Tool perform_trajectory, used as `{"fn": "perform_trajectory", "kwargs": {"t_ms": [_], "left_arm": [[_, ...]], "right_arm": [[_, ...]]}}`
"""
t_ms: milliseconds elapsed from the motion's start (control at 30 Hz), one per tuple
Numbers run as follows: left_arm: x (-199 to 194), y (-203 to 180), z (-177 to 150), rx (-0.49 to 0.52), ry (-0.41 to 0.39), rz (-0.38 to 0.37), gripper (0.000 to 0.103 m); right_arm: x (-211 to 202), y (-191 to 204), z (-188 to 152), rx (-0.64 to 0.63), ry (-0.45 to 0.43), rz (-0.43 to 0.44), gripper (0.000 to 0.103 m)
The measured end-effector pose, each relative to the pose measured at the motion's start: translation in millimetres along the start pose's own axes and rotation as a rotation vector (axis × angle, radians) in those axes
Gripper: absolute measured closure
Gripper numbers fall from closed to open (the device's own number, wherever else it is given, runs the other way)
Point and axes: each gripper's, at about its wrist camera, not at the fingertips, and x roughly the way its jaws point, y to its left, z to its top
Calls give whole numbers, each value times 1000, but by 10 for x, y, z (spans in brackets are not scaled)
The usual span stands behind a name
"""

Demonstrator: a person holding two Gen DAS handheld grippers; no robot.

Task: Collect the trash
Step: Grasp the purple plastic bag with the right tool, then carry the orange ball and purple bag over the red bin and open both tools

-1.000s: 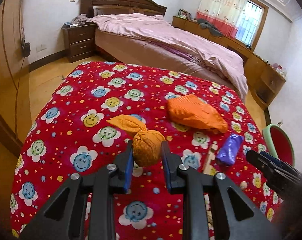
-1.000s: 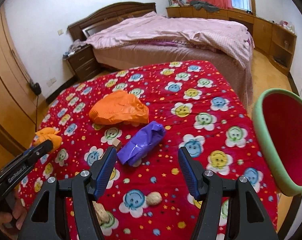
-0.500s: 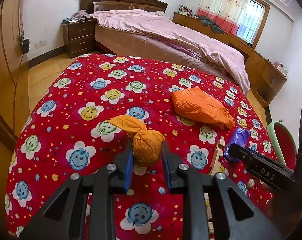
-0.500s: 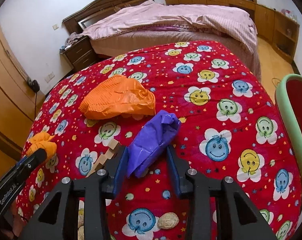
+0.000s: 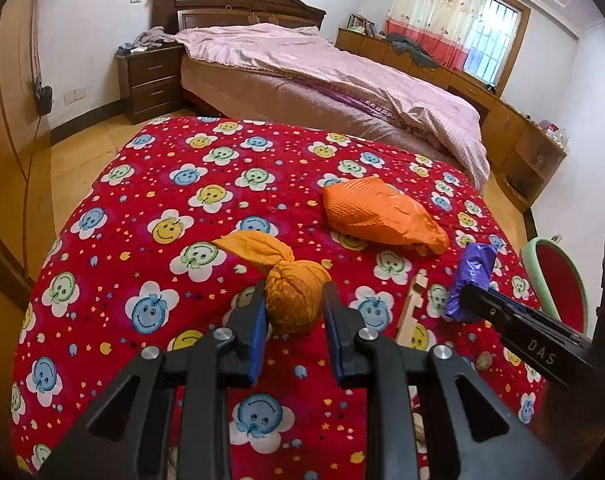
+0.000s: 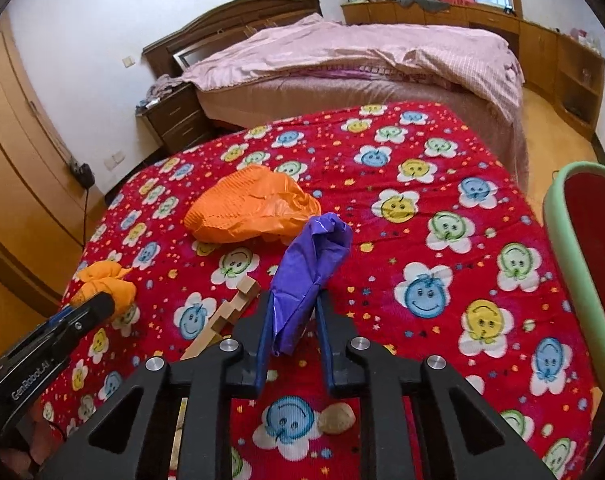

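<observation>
Both tongs squeeze trash above the red cloth (image 5: pixel 150 184): left tongs (image 5: pixel 294 312) hold the orange bundle (image 5: pixel 296 296), right tongs (image 6: pixel 292 320) hold the purple bag (image 6: pixel 310 264), likely for the bin (image 6: pixel 582 280) at right.

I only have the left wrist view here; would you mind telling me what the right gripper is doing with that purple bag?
Observer: The right gripper is shut on the purple bag, pinched between both fingers.
Operator: Thanks. Is the bin within easy reach of it?
Observer: A green-rimmed red bin stands just off the table's right edge, beside that gripper.
Operator: Anything loose near it that I cannot see?
Observer: A small tan shell-like scrap lies on the red cloth just beneath the right gripper.
</observation>
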Motion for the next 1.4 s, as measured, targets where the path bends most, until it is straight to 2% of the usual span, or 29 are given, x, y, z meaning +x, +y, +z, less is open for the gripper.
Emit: {"fn": "perform_trajectory", "kwargs": {"t_ms": [367, 667, 1067, 1400], "left_arm": [[-210, -294, -10, 51, -25, -44, 77], [-388, -717, -51, 123, -36, -102, 78], [-469, -1384, -94, 229, -24, -186, 78], [-379, -1966, -137, 309, 4, -240, 77]], "right_arm": [[-439, -136, -49, 23, -79, -29, 83], [-902, -361, -120, 49, -157, -70, 84], [-1349, -915, -232, 136, -224, -151, 84], [-1558, -1447, -357, 214, -247, -220, 84]]}}
